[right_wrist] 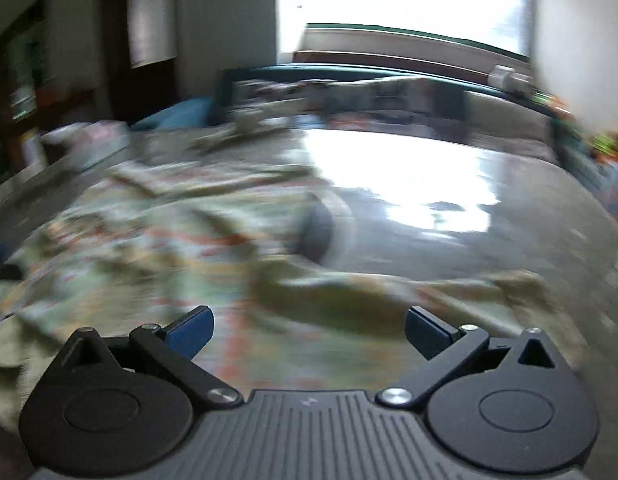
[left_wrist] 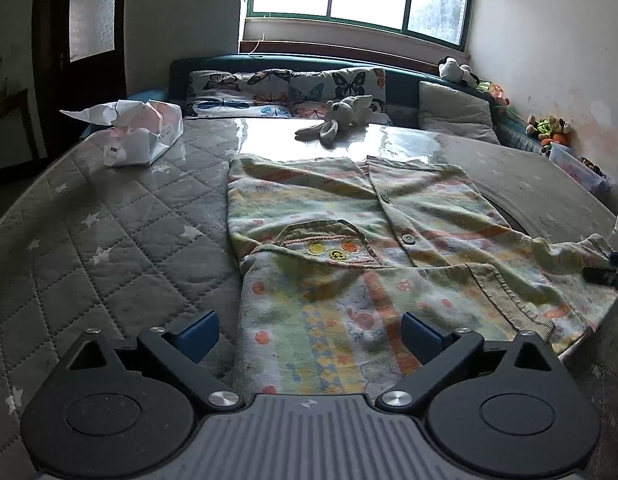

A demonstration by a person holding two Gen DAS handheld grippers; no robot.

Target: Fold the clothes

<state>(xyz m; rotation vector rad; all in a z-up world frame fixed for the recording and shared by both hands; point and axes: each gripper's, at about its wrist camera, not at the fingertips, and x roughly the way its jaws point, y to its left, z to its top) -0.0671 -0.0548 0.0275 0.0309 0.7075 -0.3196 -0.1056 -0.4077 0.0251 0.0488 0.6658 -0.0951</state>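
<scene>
Both grippers' fingers spread wide, empty; patterned shirt flat on mattress btwn/ahead.

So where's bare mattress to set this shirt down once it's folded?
Free: the quilted mattress left of the shirt, in front of the paper bag; also the stretch right of the shirt, toward the grey pillow. Crowded: the headboard end, with the plush rabbit and butterfly pillows, and the toy-lined right wall.
</scene>
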